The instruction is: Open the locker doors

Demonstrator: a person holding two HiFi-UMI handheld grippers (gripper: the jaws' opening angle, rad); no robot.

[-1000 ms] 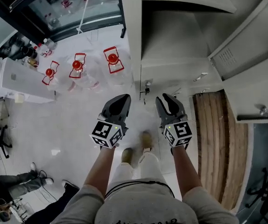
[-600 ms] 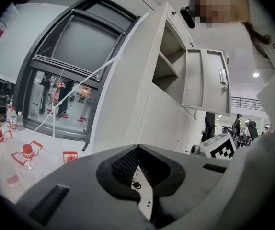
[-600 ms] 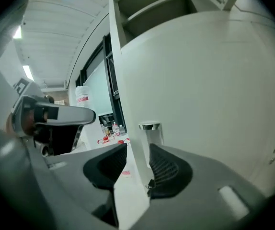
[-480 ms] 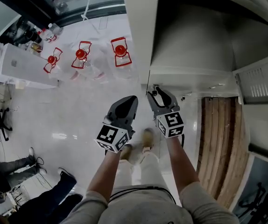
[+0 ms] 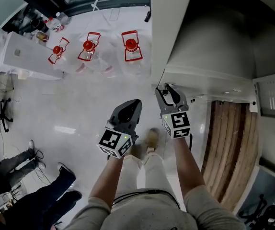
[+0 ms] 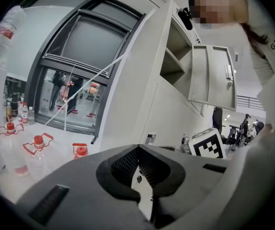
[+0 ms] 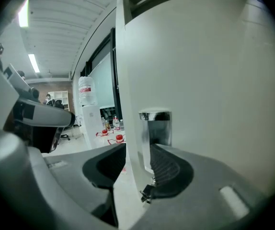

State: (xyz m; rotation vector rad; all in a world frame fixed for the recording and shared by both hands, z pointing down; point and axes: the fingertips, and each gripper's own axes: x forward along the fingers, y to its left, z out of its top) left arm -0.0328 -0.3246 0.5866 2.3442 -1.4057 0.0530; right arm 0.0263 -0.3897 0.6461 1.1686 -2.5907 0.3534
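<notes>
While the left gripper hangs over the floor beside it, the right gripper is up against the locker front; right jaws spread wide, have just been opening; the free edge of the closed locker door runs between them; chrome handle sits just beside the pad on the door-face side, contact there can't be confirmed; other pad clearly off the panel; left jaws pressed together, hairline slit only, nothing in it; upper locker door already stands open; three red-capped bottles on the floor, well apart from both grippers.
</notes>
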